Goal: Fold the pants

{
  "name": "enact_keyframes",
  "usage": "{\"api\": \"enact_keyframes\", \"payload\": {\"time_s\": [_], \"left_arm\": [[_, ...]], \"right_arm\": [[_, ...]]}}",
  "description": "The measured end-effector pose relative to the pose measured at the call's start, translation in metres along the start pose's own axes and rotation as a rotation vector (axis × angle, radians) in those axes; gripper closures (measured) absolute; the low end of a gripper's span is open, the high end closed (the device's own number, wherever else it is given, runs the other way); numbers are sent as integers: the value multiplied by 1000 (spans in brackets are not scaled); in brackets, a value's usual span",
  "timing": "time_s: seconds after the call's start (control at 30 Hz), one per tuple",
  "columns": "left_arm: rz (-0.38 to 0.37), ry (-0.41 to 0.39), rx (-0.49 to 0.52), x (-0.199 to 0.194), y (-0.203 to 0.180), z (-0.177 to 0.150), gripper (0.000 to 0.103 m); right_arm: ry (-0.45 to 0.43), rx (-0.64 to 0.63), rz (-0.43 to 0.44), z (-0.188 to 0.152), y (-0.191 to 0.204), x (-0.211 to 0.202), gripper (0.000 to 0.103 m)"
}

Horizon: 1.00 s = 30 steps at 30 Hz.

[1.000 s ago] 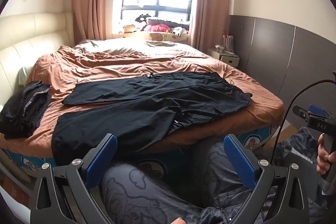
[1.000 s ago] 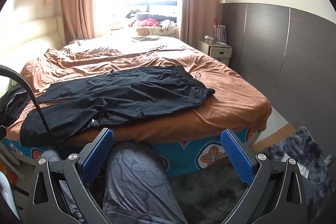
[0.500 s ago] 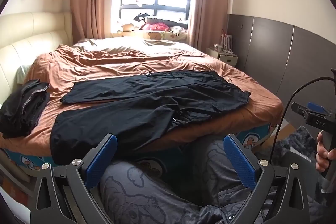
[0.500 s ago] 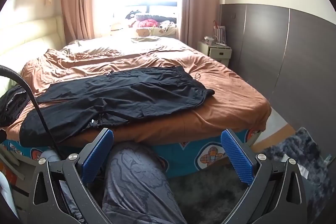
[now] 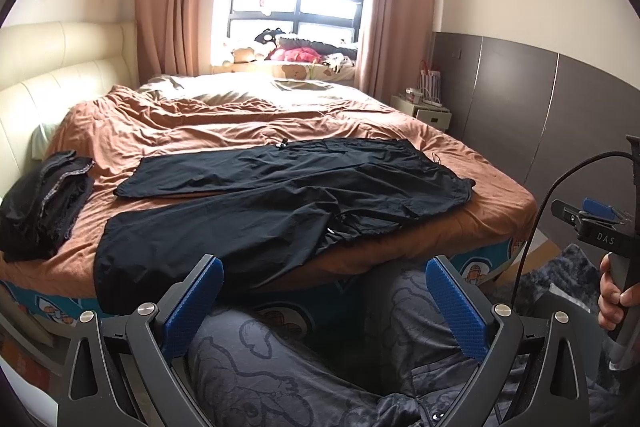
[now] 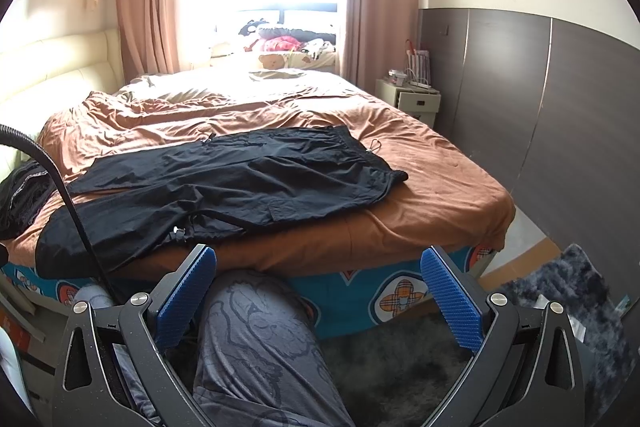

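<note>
Two grippers sit lowest and nearest, both spread wide with nothing between their blue pads: the left gripper [image 5: 324,303] and the right gripper [image 6: 318,293], each above the person's patterned-trousered legs [image 5: 280,359]. In the left wrist view a hand [image 5: 614,293] grips the other tool's handle, whose black body [image 5: 600,233] reads "DAS". Beyond, the black pants [image 5: 280,203] lie spread flat across the brown bedspread [image 5: 200,123], one leg overhanging the near edge. A dark folded pile [image 5: 44,203] rests to their left.

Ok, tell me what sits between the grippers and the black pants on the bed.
Nothing visible does. The black pants lie spread at the bed's near edge, ahead of the open left gripper and right gripper. Only the person's knee shows below them.
</note>
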<state>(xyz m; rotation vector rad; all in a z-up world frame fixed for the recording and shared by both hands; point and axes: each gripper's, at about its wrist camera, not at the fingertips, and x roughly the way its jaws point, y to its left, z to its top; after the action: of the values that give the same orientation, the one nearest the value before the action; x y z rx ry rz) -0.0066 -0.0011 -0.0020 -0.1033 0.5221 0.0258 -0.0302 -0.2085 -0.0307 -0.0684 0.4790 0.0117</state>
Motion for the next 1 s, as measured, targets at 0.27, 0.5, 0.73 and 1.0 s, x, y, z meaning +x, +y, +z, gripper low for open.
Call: {"api": "enact_keyframes", "payload": {"time_s": [0.27, 0.5, 0.73, 1.0], "left_arm": [[-7, -6, -2, -2, -1, 1, 1], [-14, -17, 1, -6, -2, 1, 1], [-19, -22, -1, -8, -3, 2, 1], [-19, -25, 7, -9, -6, 1, 1]], "right_arm": [[-15, -13, -2, -1, 2, -4, 0], [-22, -18, -7, -2, 0, -6, 0], [-31, -11, -9, -3, 0, -6, 0], [-26, -1, -18, -2, -2, -5, 0]]}}
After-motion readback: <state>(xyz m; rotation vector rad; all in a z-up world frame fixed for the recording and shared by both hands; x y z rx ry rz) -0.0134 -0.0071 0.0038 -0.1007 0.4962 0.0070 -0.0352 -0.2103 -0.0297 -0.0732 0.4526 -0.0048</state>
